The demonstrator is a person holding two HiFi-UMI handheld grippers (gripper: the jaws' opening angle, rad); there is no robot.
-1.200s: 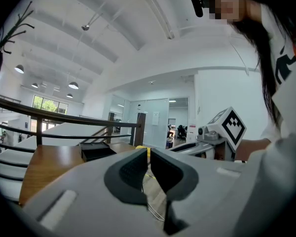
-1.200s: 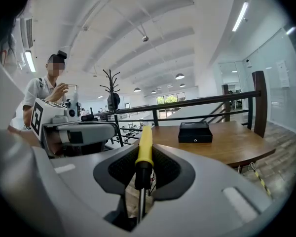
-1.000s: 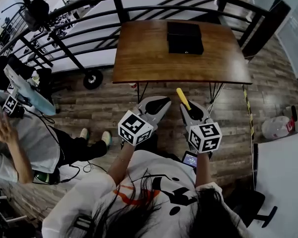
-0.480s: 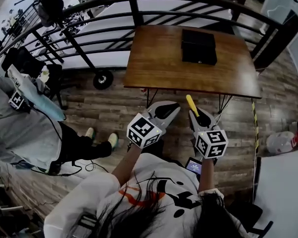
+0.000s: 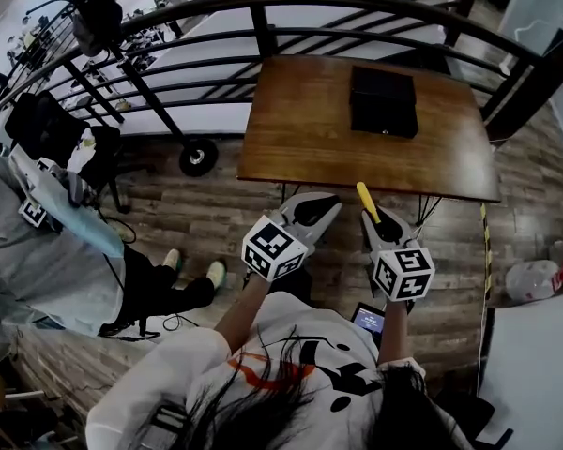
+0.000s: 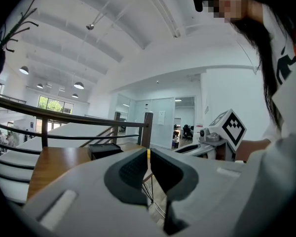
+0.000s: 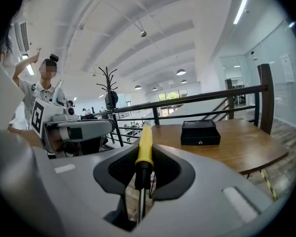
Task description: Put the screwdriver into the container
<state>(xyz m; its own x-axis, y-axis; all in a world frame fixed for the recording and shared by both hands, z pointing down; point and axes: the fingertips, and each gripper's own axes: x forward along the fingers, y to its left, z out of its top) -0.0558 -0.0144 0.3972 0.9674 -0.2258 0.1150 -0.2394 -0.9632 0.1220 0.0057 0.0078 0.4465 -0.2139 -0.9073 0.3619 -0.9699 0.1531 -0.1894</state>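
My right gripper (image 7: pixel 144 171) is clamped on the screwdriver (image 7: pixel 145 144), with the yellow handle poking out front toward the wooden table (image 5: pixel 300 129). My left gripper (image 6: pixel 148 168) is pretty much closed, nothing in it. The black container (image 5: pixel 383 101) sits on the table's far side, well apart from both.

Left gripper (image 6: pixel 148 155) dead centre, jaws basically pinched together, nothing between. Black container (image 6: pixel 105 151) at 9 o'clock of them, sitting on the wooden table (image 6: pixel 49 168). Right gripper (image 6: pixel 193 147) over at 3 o'clock.
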